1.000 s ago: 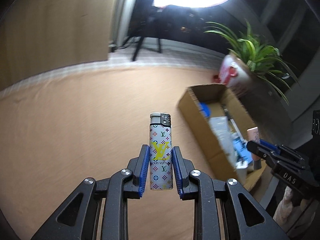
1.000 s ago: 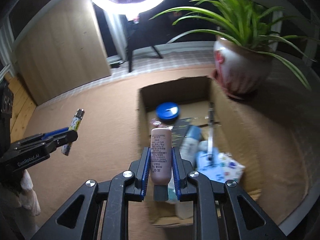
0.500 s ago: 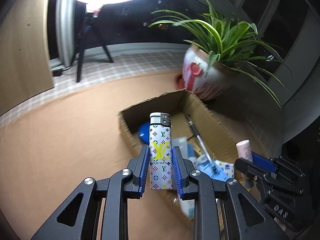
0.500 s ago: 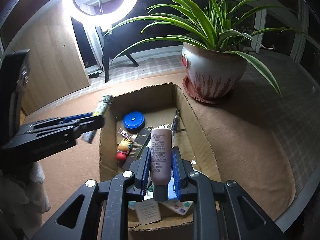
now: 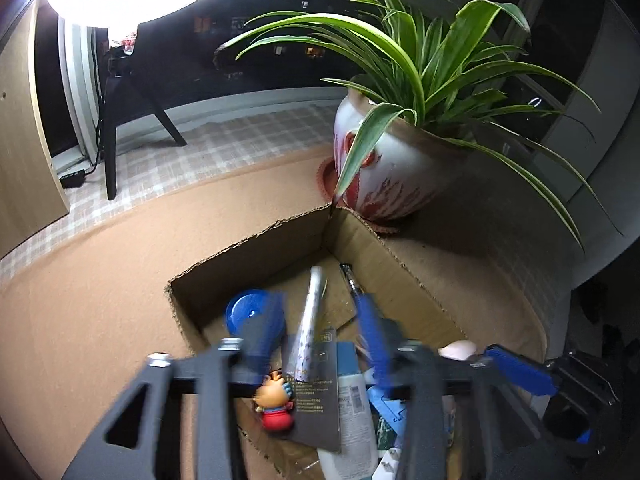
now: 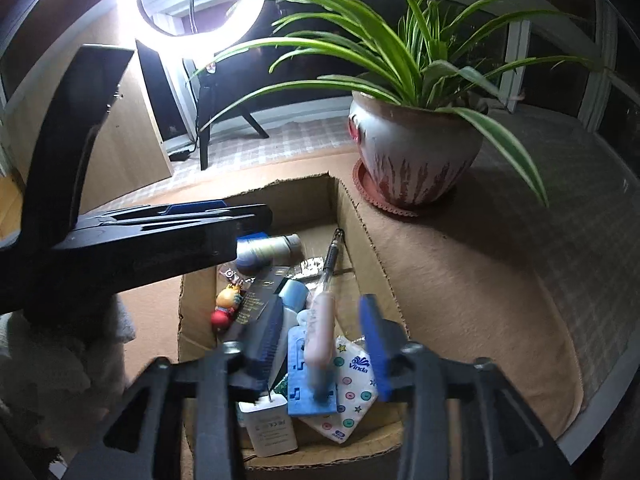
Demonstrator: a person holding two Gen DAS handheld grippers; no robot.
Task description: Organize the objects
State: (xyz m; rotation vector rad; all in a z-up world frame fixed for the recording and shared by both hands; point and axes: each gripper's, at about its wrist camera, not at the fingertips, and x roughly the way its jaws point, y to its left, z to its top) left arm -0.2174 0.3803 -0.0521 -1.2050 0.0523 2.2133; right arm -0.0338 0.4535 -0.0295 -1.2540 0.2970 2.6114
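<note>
We log the cardboard box (image 6: 362, 236): lighter (image 5: 310, 312), pink bottle (image 6: 318, 336), pen (image 6: 330, 260), figurine (image 6: 226, 306); both claws (image 5: 320, 336) (image 6: 322, 336) spread apart.

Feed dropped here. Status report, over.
Left gripper, right gripper open. White patterned lighter, pink tube loose over brown cardboard box. Nothing blocking.

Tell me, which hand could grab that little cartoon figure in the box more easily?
Probably the left. The left gripper is open with the cartoon figure right beside its left finger; the right gripper hangs open over the tissue pack, farther off.
</note>
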